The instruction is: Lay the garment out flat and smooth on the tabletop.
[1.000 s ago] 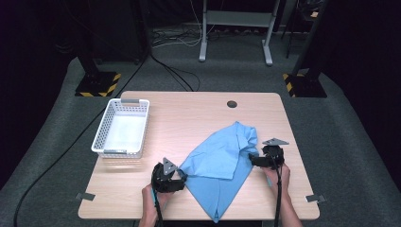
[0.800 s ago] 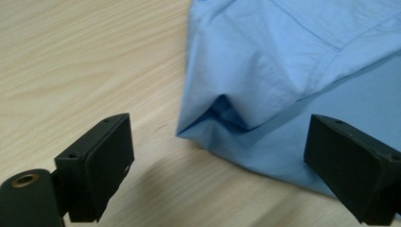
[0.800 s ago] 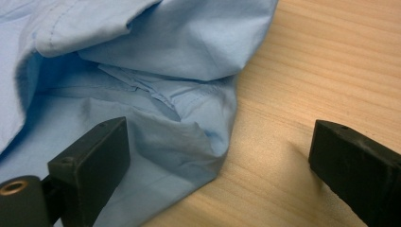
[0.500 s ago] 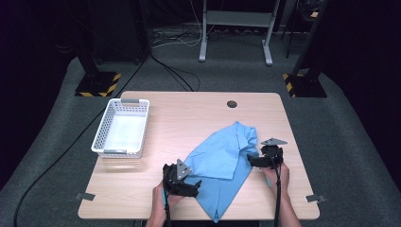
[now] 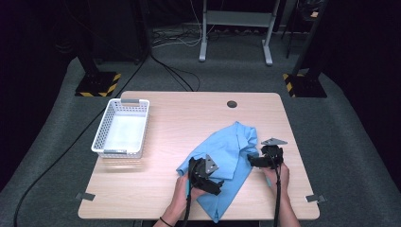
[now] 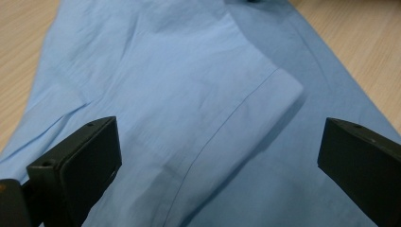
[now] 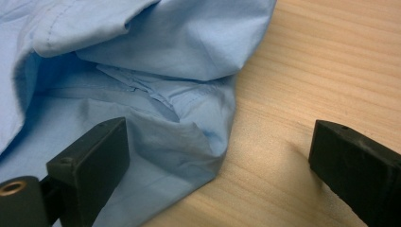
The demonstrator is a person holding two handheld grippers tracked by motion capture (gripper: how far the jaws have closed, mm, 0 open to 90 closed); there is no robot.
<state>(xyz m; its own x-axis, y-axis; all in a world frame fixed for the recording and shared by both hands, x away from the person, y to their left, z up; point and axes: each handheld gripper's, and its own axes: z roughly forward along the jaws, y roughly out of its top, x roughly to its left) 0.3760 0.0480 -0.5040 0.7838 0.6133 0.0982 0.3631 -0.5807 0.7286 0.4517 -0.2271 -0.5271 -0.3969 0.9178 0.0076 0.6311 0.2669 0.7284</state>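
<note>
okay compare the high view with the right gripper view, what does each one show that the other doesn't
The high view alone takes in the whole table, the white basket at its left, both hands and the left gripper over the near part of the blue shirt. The right gripper view alone brings out the shirt's bunched folds and stitched seam, with its fingers standing wide apart. Both show the shirt, the wooden tabletop and the right gripper.

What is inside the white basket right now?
The white basket at the table's left looks empty: only its pale floor shows in the high view. Its near wall hides a thin strip of that floor. The blue shirt lies outside it.
</note>
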